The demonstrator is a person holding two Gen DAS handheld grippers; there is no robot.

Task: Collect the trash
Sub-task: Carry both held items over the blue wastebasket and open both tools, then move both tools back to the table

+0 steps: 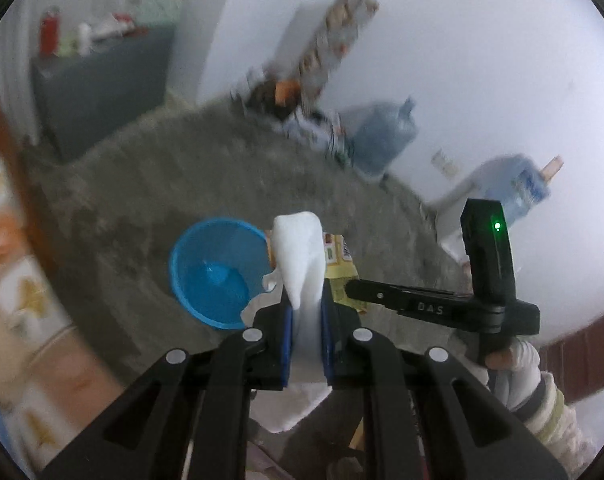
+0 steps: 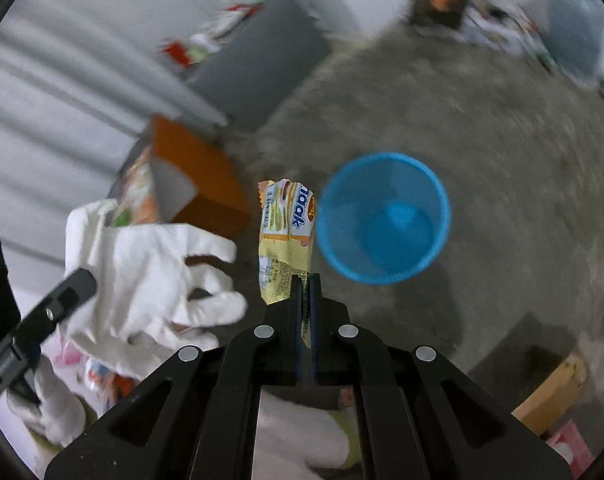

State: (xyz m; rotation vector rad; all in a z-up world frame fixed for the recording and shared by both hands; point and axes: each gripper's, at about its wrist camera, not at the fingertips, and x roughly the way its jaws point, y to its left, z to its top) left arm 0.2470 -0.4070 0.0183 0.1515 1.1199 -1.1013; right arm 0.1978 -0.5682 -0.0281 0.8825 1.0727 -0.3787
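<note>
Step in hand: carrying two pieces of trash to the blue bin (image 2: 383,218); judged as the approach before release.
Left hand-held gripper (image 1: 306,316): jaws nearly closed, pinching a crumpled white tissue (image 1: 300,256) that sticks up beyond the fingertips.
Right hand-held gripper (image 2: 306,284): jaws closed tight on the lower edge of a yellow snack wrapper (image 2: 286,236), which stands upright above the tips.
Bin, left wrist view: on the grey floor (image 1: 142,200), at 10 o'clock from the tissue, just beside it; looks empty inside.
Bin, right wrist view: at 2 o'clock from the wrapper, near, mouth facing up.
Relative position: neither piece appears over the bin mouth yet; both sit beside its rim.
Doing it well: bring each gripper over the middle of the opening before letting go, since tissue and wrapper are light and could drift or catch on the rim.
Order: release one at a time, so the two grippers, now close together, do not knock each other.
Risk: the tissue may cling to the blue pads (image 1: 288,344); open wide and check that it falls.
Surroundings: strongly blurred; clutter along the wall cannot be identified reliably.
</note>
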